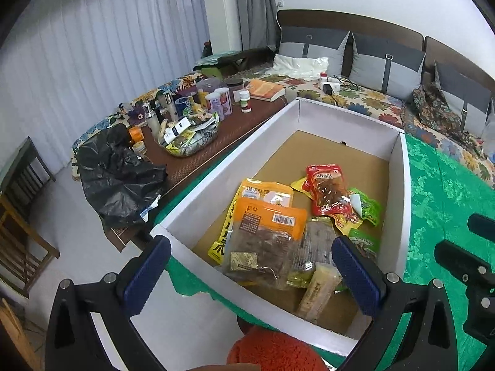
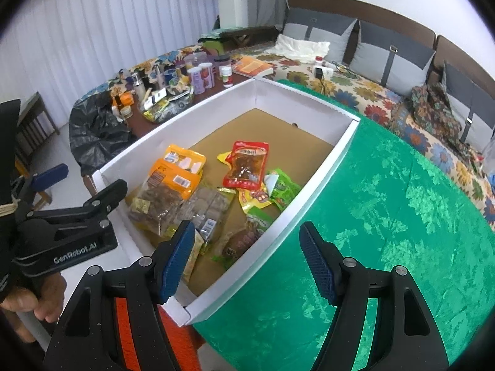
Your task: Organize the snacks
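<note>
A white cardboard box (image 1: 222, 173) (image 2: 312, 198) with a brown floor stands on a green cloth. In it lie several snack packets: an orange packet (image 1: 266, 228) (image 2: 170, 185), a red packet (image 1: 329, 191) (image 2: 247, 164), green packets (image 1: 368, 207) (image 2: 283, 188), and a pale yellow bar (image 1: 318, 290). My left gripper (image 1: 253, 275) is open and empty, hovering over the box's near end. My right gripper (image 2: 247, 262) is open and empty above the box's near right wall. The left gripper also shows in the right wrist view (image 2: 77, 191).
A green cloth (image 2: 386, 232) covers the table to the right of the box. A brown side table (image 1: 213, 145) holds bottles, jars and a basket (image 1: 191, 139). A black plastic bag (image 1: 120, 176) lies at its near end. A floral-covered sofa (image 1: 355, 95) runs behind.
</note>
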`<state>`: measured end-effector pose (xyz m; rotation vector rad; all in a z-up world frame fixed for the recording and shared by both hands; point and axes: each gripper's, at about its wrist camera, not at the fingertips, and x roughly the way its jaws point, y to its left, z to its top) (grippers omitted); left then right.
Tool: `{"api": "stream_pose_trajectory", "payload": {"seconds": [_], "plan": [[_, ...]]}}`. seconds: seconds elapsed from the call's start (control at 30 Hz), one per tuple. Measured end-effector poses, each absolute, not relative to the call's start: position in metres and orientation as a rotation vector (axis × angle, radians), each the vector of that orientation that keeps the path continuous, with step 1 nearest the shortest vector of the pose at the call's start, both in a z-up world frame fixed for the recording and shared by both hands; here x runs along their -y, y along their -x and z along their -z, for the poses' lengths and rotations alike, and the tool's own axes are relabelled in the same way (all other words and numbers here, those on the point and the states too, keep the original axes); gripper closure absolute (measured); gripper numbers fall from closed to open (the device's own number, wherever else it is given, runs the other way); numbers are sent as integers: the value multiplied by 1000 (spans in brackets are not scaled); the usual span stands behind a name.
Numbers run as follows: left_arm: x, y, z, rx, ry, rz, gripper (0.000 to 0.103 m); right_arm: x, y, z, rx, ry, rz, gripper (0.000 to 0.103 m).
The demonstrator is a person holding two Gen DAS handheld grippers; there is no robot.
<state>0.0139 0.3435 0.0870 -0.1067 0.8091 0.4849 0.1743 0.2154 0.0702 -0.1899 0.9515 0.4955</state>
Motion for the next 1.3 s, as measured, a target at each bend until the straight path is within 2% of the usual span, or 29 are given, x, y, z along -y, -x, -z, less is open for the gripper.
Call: {"api": "stream_pose_trajectory", "payload": {"seconds": [1.3], "plan": [[-353, -21, -77, -829, 119, -487, 0, -234, -179, -62, -982, 221, -483, 29]]}}
